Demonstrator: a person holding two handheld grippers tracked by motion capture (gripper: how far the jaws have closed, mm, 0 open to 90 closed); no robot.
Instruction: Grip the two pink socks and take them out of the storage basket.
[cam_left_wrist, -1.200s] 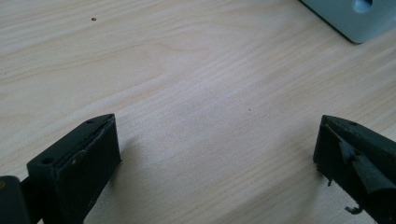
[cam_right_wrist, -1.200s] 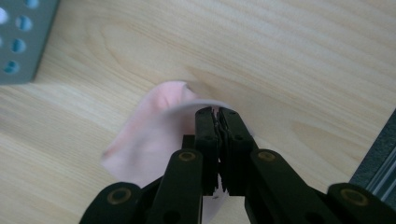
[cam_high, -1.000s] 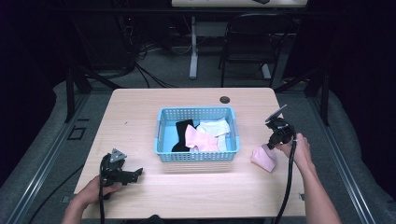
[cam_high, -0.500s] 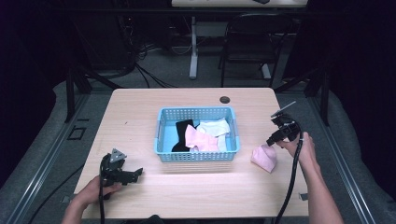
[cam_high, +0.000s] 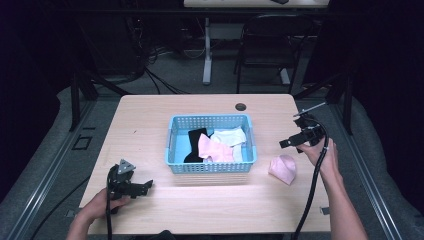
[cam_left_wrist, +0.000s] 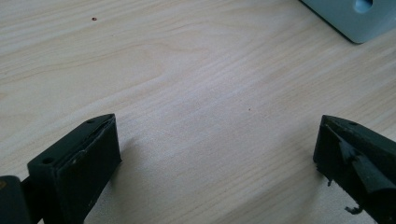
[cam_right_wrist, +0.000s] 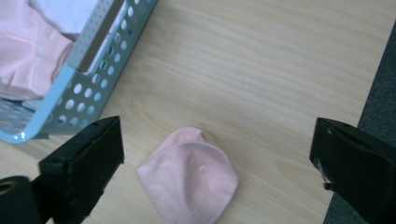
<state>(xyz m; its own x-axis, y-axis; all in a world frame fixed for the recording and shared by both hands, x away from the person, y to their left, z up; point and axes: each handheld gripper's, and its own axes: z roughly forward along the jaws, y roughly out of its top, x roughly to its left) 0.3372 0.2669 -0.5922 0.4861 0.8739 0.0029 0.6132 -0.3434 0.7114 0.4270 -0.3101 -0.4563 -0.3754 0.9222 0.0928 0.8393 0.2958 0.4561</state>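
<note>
A folded pink cloth (cam_high: 283, 169) (cam_right_wrist: 191, 184) lies on the wooden table, right of a blue perforated basket (cam_high: 210, 167) (cam_right_wrist: 79, 88). In the basket are a black cloth (cam_high: 194, 142), a pink cloth (cam_high: 214, 149) and a white cloth (cam_high: 229, 136). My right gripper (cam_high: 286, 143) (cam_right_wrist: 217, 135) hovers above the folded cloth. Its jaws have just been opening and now stand wide apart, with nothing between them. My left gripper (cam_high: 145, 187) (cam_left_wrist: 217, 135) rests open over bare table at the front left.
A small black round grommet (cam_high: 241, 106) sits near the table's far edge. The table's right edge and dark floor (cam_right_wrist: 383, 93) run close beside the right gripper. A chair (cam_high: 265, 45) and cables stand behind the table.
The right gripper has opened, let go of the folded pink cloth and risen above it. The cloth stays on the table. The left gripper has kept still.
</note>
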